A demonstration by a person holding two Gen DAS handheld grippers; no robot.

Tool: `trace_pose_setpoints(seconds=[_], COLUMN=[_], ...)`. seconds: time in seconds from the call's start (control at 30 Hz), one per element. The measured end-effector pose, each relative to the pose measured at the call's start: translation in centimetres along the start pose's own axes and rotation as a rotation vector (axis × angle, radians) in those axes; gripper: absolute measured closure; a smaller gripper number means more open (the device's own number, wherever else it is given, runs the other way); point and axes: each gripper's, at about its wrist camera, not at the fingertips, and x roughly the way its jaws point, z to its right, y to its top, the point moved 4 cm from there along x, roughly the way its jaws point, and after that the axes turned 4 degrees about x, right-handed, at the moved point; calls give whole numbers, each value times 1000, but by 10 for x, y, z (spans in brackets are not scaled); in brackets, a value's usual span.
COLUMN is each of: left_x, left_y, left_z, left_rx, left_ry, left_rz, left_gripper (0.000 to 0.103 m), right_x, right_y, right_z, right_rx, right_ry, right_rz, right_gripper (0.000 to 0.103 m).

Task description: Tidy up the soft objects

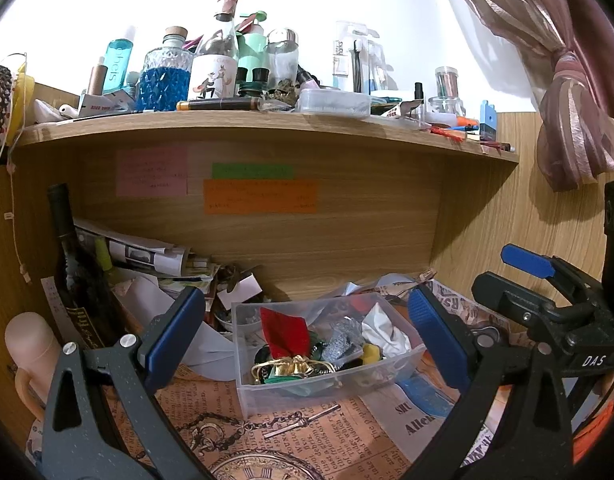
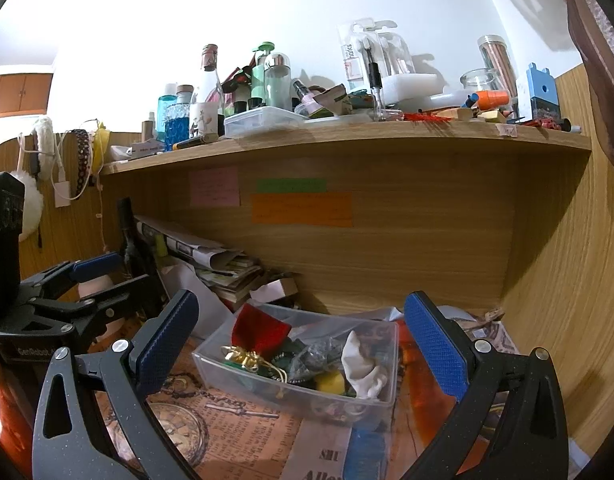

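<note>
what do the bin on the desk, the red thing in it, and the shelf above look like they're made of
Bin: clear plastic, slightly frosted; you can see its contents through the walls.
Red thing: probably velvet-like cloth, matte and folded softly; exact fabric unclear.
Shelf: wood-grain board, likely laminate, smooth with printed-looking grain.

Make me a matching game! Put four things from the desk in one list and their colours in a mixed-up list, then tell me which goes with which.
Things:
1. cloth pouch in the clear box
2. sponge cube in the box
3. crumpled rag in the box
4. diamond-pattern bottle on the shelf

Colours:
A. white
B. blue
C. red
D. yellow

Pairs: 1-C, 2-D, 3-A, 4-B
</note>
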Motion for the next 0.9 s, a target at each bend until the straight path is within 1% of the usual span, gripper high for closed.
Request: trace_pose_setpoints(seconds=[0.5, 0.9], left_x=[3, 3], left_y=[-1, -2], left_z=[-1, 0], left_rx=[-15, -13], left_ry=[-1, -18], left_rz=[-9, -10], left_gripper=[0, 0], right_x=[0, 3], right_y=[0, 0], right_z=[-2, -7], right_rx=[3, 3], right_ry=[-1, -4], right_rz=[-5, -10], right_gripper=[0, 0])
